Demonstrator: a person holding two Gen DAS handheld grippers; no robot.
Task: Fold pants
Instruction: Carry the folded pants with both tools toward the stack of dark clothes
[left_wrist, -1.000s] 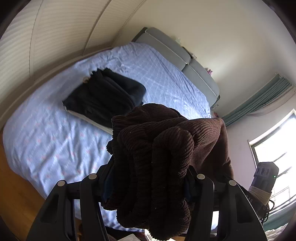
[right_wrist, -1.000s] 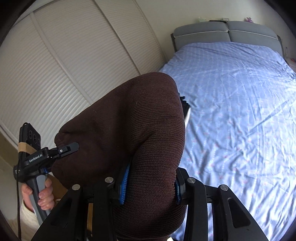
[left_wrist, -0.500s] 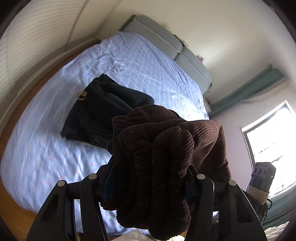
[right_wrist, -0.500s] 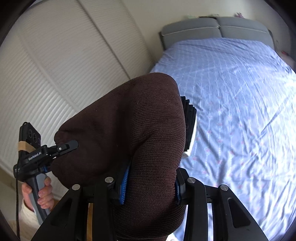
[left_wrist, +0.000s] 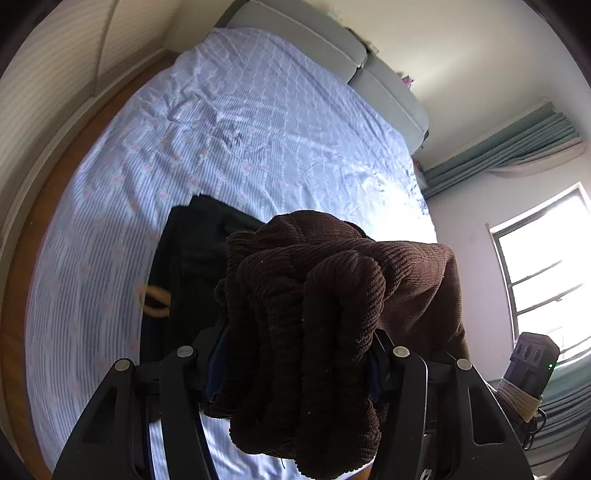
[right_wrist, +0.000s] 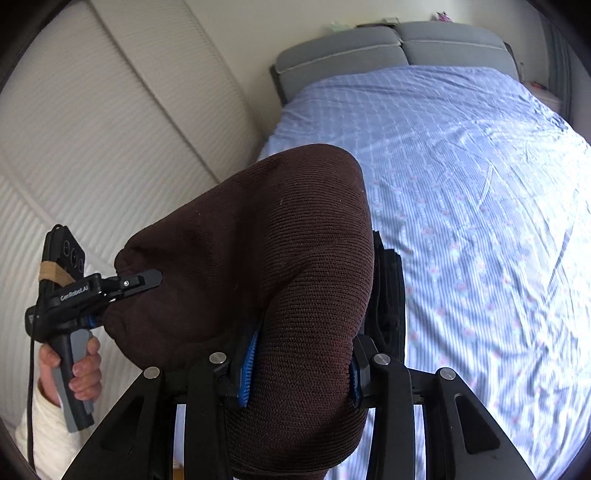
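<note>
Both grippers hold folded dark brown corduroy pants (left_wrist: 332, 314) in the air above the bed. My left gripper (left_wrist: 295, 354) is shut on a thick bunch of the folded layers. My right gripper (right_wrist: 299, 365) is shut on the other end of the brown pants (right_wrist: 277, 258), which bulge up between the fingers. The left gripper also shows in the right wrist view (right_wrist: 140, 280), clamped on the fabric's far edge. The pants hide the fingertips of both grippers.
A pile of folded black clothes (left_wrist: 184, 258) lies on the blue patterned bed sheet (left_wrist: 240, 129) below the pants; its edge shows in the right wrist view (right_wrist: 388, 295). Grey headboard (right_wrist: 388, 48), white wardrobe doors (right_wrist: 92, 129), window (left_wrist: 546, 266) and wooden floor (left_wrist: 22, 258) surround the bed.
Both grippers, still shut on the brown pants, have moved over the bed toward the black pile, which now sits closer and right beneath the pants.
</note>
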